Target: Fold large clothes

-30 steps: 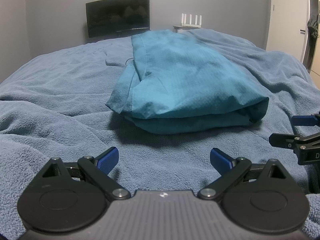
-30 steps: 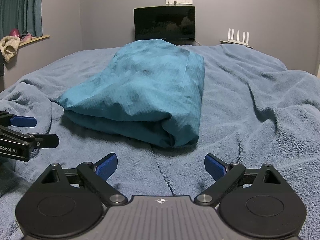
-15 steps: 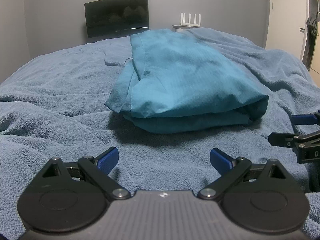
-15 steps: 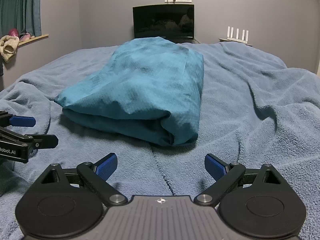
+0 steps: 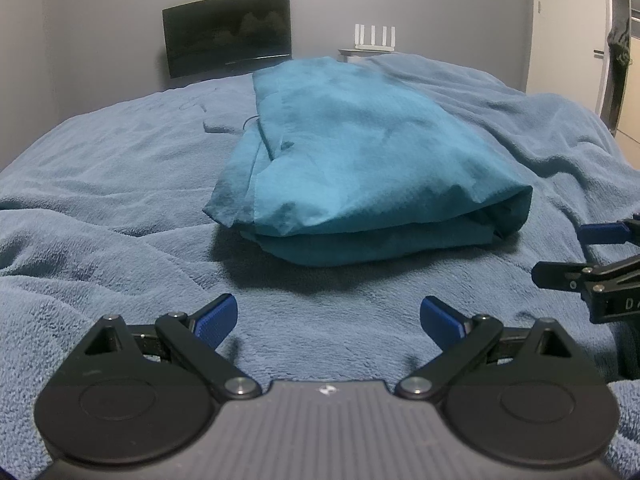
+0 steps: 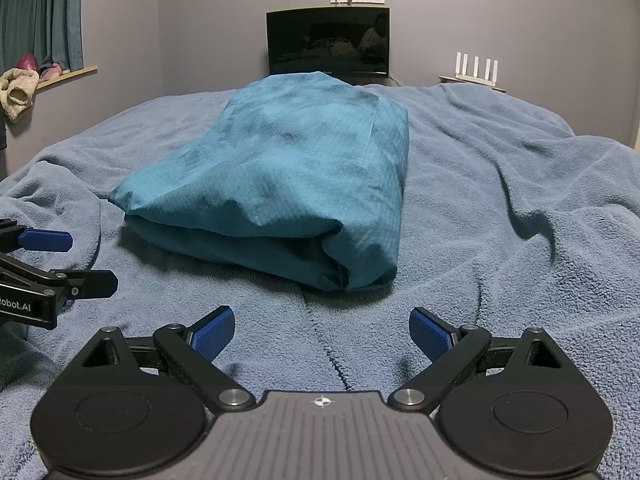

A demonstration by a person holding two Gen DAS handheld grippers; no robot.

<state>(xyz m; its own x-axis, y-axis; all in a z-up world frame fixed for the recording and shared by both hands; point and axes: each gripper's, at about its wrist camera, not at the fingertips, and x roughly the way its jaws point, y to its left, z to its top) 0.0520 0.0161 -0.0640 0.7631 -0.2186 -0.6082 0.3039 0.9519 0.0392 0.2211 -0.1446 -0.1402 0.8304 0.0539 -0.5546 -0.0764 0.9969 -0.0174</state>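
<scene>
A teal garment (image 5: 360,168) lies folded in a thick rectangular bundle on the blue blanket (image 5: 120,184), its layered edge facing me. My left gripper (image 5: 328,318) is open just short of that edge, nothing between its blue pads. In the right wrist view the same folded garment (image 6: 288,176) sits ahead, with my right gripper (image 6: 322,330) open and empty in front of its near corner. Each gripper shows at the other view's side edge: the right gripper (image 5: 568,254) and the left gripper (image 6: 86,262), both low over the blanket.
The blanket (image 6: 500,208) covers the whole bed, with wrinkles to the right of the garment. A dark monitor (image 6: 328,42) and a white router (image 6: 476,68) stand by the far wall. A curtain and a window ledge (image 6: 64,76) with soft items are at the left.
Both grippers have crept slightly closer to the folded garment, which appears a little larger. Both stay open, and the garment has not moved.
</scene>
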